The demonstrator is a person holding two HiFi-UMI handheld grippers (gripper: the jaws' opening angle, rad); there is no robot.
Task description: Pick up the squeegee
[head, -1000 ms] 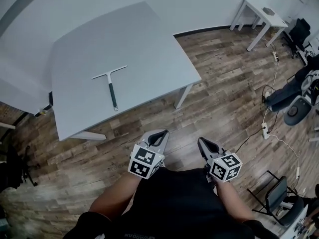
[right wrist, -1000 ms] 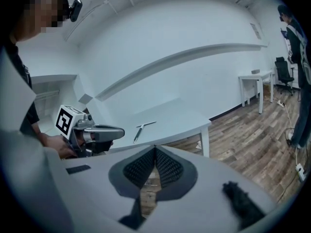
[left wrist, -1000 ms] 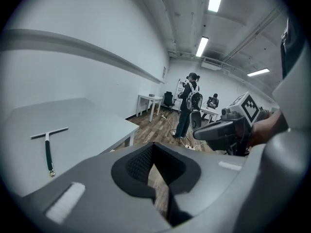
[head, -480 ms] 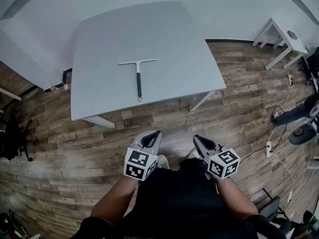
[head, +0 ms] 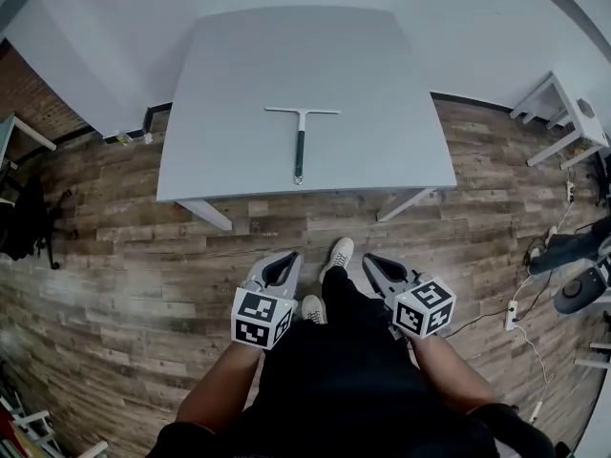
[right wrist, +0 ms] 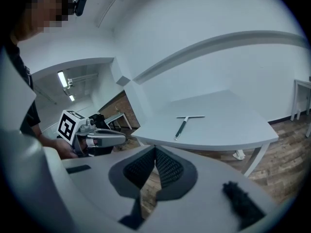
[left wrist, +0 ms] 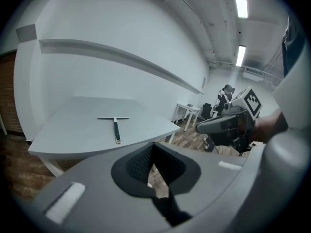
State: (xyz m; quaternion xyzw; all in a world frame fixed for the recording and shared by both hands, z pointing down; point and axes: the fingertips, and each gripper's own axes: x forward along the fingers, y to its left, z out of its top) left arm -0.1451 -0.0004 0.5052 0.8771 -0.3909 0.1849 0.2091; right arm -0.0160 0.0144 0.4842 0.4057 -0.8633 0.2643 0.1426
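1. We're seeing the squeegee (head: 300,141) lying flat mid grey table (head: 229,74), handle pointing toward us.
2. Table is standing on wood-plank floor (head: 115,256), backing onto white wall (head: 124,27).
3. We're holding left gripper (head: 289,258) and right gripper (head: 369,260) over floor, short of table, jaws pressing together, empty.

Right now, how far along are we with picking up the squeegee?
Done: nothing yet; the squeegee lies flat on the grey table, untouched. In hand: the left tongs and right tongs are shut and empty, held over the wood floor short of the table. Left: reach in, open one pair, close on the squeegee, lift.
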